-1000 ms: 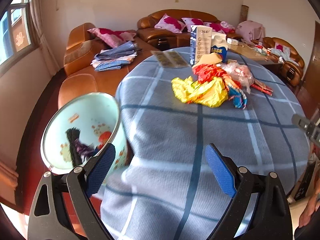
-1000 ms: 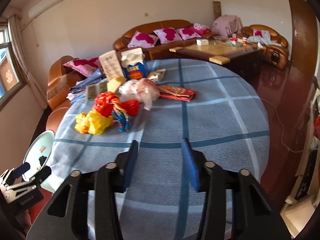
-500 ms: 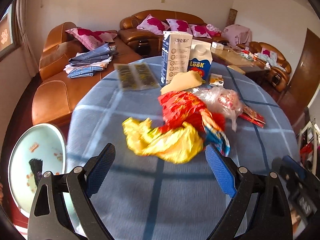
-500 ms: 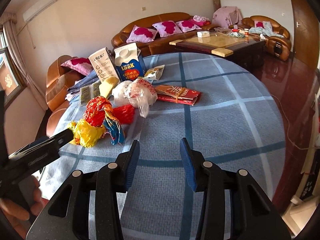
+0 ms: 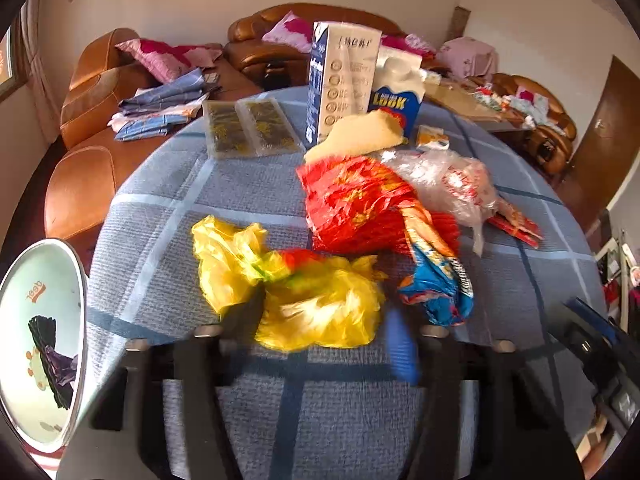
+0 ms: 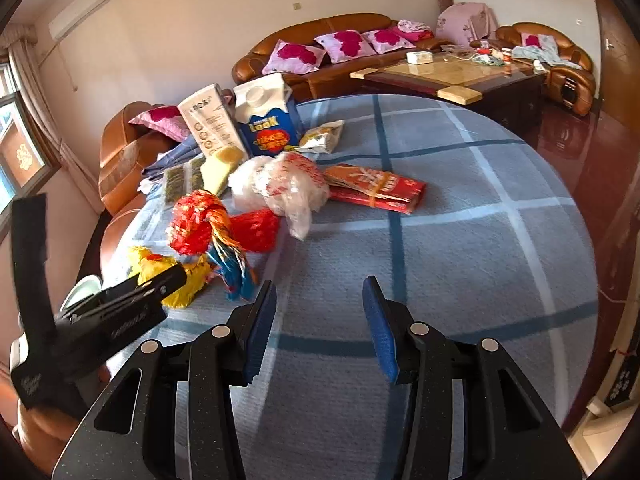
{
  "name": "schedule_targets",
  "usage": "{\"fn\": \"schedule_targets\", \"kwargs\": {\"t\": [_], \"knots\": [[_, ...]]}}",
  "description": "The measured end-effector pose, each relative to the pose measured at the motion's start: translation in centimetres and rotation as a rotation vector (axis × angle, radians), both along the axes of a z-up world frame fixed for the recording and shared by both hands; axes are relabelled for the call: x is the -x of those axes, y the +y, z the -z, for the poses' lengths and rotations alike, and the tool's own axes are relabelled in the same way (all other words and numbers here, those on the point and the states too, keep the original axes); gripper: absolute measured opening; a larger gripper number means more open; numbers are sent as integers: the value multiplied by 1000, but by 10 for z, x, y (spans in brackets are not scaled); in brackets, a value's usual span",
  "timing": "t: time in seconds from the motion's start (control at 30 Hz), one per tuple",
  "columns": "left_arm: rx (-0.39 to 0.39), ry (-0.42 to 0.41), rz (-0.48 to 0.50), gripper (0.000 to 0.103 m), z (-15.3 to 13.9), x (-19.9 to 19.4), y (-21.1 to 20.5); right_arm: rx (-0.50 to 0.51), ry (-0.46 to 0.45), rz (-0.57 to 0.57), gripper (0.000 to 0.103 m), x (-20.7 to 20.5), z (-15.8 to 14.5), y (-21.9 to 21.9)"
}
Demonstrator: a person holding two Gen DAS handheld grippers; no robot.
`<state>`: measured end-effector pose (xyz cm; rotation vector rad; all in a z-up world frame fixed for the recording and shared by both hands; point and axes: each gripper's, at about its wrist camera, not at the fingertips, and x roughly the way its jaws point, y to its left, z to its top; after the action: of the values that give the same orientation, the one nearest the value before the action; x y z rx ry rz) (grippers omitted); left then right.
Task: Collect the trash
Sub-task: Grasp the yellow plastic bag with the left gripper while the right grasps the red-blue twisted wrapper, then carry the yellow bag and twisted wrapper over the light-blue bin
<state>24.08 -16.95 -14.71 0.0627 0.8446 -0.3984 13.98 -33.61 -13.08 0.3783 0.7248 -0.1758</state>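
Against the frame of half a second ago, we find the left gripper advanced onto the yellow plastic bag: the bag now fills the gap between its fingers, which are blurred by motion and stand closer together than before. We cannot tell whether they have yet closed on the bag. From the right wrist view the left gripper's tip lies over the yellow bag at 9 o'clock. The right gripper remains over bare cloth with its fingers spread and nothing between them, its position little changed.

The trash bin stands beside the table at 8 o'clock in the left wrist view, holding dark scraps. The remaining litter lies beyond the yellow bag: a red wrapper at 12 o'clock of it, a blue snack wrapper at 3 o'clock, and a clear plastic bag farther on at 1 o'clock. Two cartons, a tall white carton and a blue milk carton, stand upright at the far side.

The surface is a round table under a blue checked tablecloth. Behind it we note brown leather sofas with pink cushions and a wooden coffee table.
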Motion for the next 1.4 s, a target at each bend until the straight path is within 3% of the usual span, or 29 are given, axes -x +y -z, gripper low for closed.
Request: {"fn": "schedule_targets", "kwargs": {"t": [0.13,0.17,0.33,0.5,0.57,0.6,0.67,1.07,1.4], "knots": [[11,-11,7,35,-7,10,15,-4,-12,-38,45,-15,-6,12],[19,-8,11,28,-8,13,19,-7,-13,-48,45,-18,-6,14],[39,-24,-10,26,-16,27,40,-21,8,-98,46,-46,-2,29],[49,-30,-27,26,-19,35,56,-52,88,-136,46,-74,17,41],[54,-30,-36,25,-19,36,62,-45,111,-136,37,-76,22,45],[58,-30,-40,25,-20,37,64,-44,114,-140,24,-75,23,46],[64,-34,-46,25,-21,39,67,-43,105,-147,21,-70,22,49],[97,-79,-41,20,-38,59,79,-19,-39,-125,19,-1,-23,62],[93,-99,-63,20,-49,84,95,-23,-47,-127,19,36,-27,76]]}}
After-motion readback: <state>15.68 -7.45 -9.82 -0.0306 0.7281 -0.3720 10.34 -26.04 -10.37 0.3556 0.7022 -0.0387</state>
